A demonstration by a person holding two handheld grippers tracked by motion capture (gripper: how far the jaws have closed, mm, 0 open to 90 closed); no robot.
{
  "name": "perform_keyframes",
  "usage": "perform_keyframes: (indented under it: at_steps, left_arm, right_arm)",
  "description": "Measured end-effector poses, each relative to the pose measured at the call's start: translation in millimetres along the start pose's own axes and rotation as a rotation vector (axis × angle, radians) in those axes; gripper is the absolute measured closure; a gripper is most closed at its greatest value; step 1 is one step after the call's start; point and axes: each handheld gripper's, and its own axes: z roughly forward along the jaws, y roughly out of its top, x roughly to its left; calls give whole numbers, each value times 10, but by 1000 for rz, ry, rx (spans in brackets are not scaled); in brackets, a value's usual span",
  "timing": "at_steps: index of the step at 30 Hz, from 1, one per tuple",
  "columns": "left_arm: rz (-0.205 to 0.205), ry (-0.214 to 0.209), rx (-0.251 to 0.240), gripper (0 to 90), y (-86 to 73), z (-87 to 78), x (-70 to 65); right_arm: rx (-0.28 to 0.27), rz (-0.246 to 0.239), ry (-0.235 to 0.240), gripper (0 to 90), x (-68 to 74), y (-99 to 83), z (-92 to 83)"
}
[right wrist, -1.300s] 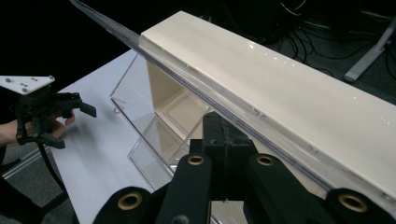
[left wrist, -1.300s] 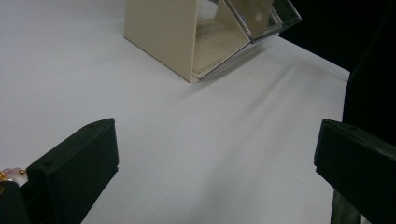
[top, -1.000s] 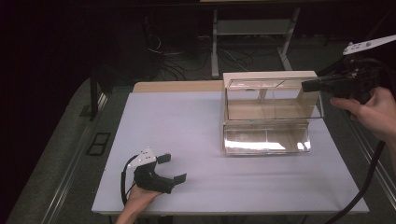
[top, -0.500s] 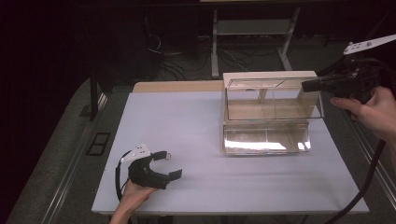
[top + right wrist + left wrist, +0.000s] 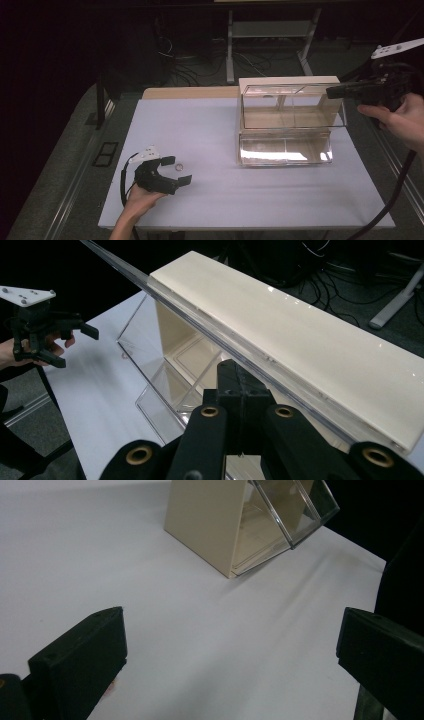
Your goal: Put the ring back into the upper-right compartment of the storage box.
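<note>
the clear lid (image 5: 292,102) of the box (image 5: 287,122) stands raised, and the right tool (image 5: 334,92) is at the lid's right end, jaws pressed together; in the right gripper view they seem to pinch the lid's edge (image 5: 240,362), so i judge the opening step done and the lid held up. the inside of the box looks bare. what seems left is filling it: a small round thing (image 5: 179,166), too small to name, lies on the counter (image 5: 210,130) well to the left of the box, just beside the left tool (image 5: 176,170), whose jaws stand wide with nothing between them. it is not picked up yet.

the high view gives the layout and that small thing. the left gripper view shows the box's beige side wall (image 5: 205,522) across bare counter and the wide jaws. the right gripper view shows the lid's thin edge close up, the beige back of the box (image 5: 300,325), and the left tool (image 5: 67,342) far off.
</note>
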Motion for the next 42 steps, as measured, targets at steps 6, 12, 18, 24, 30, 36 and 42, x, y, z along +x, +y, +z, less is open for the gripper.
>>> perform_keyframes:
  at_steps: [6, 12, 18, 24, 30, 36, 42]
  left_arm:
    - [5, 3, 25, 0, 61, 9, 57]
    - [4, 8, 45, 0, 119, 7, 144]
    - [4, 14, 68, 0, 163, 4, 202]
    - [16, 16, 95, 0, 204, 18, 261]
    - [19, 24, 125, 11, 215, 41, 358]
    - [14, 26, 154, 41, 206, 93, 460]
    - [23, 22, 177, 96, 178, 140, 539]
  right_arm:
    - [-4, 5, 0, 894, -5, -11, -24]
    - [-5, 5, 2, 895, -4, -7, -19]
    - [0, 5, 3, 894, 1, -2, -11]
    - [-2, 1, 7, 894, 0, 5, 12]
    - [1, 0, 8, 895, 0, 5, 11]
    - [-1, -1, 11, 895, -5, 5, 9]
    - [-4, -6, 8, 895, -5, 3, 10]
